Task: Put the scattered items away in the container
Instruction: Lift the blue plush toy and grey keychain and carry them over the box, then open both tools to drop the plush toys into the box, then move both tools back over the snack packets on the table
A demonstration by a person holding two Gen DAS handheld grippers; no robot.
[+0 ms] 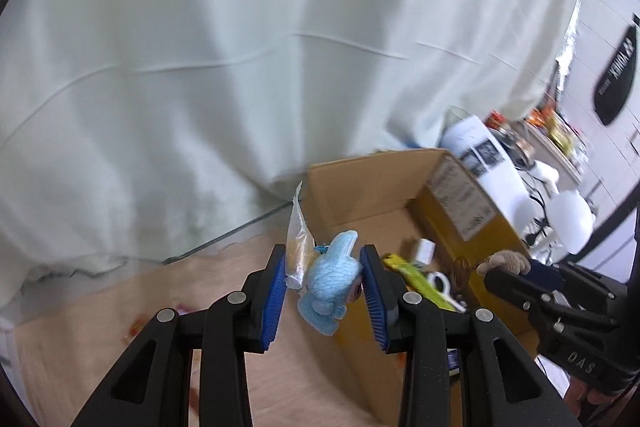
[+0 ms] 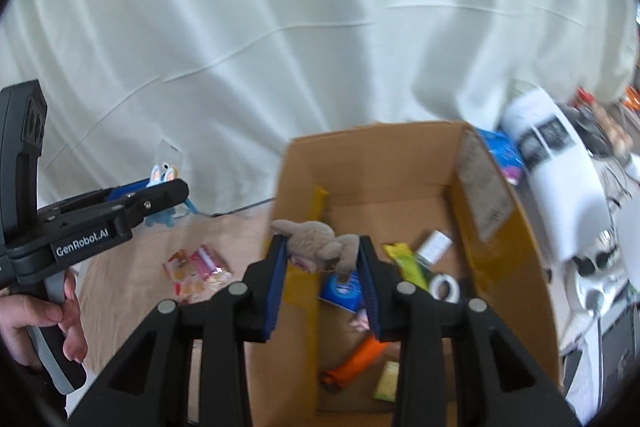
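My left gripper [image 1: 324,255] is shut on a light blue plush toy [image 1: 332,279], and a clear snack wrapper [image 1: 298,247] is pinched beside it against the left pad. It hangs just left of an open cardboard box [image 1: 360,183]. My right gripper [image 2: 322,243] is shut on a beige plush toy [image 2: 316,239] above the left wall of the box [image 2: 360,163]. Each gripper also shows from the side in the other's view: the right gripper [image 1: 492,275] with the beige plush toy [image 1: 506,261], the left gripper [image 2: 180,187] with the blue plush toy [image 2: 160,177].
Inside the box lie a green packet [image 2: 404,259], a white tape roll [image 2: 444,287], a blue pack [image 2: 342,291] and an orange item [image 2: 360,359]. Pink snack packets [image 2: 196,273] lie on the wooden floor. A white curtain [image 2: 280,27] hangs behind. Cluttered white furniture [image 2: 560,179] stands right.
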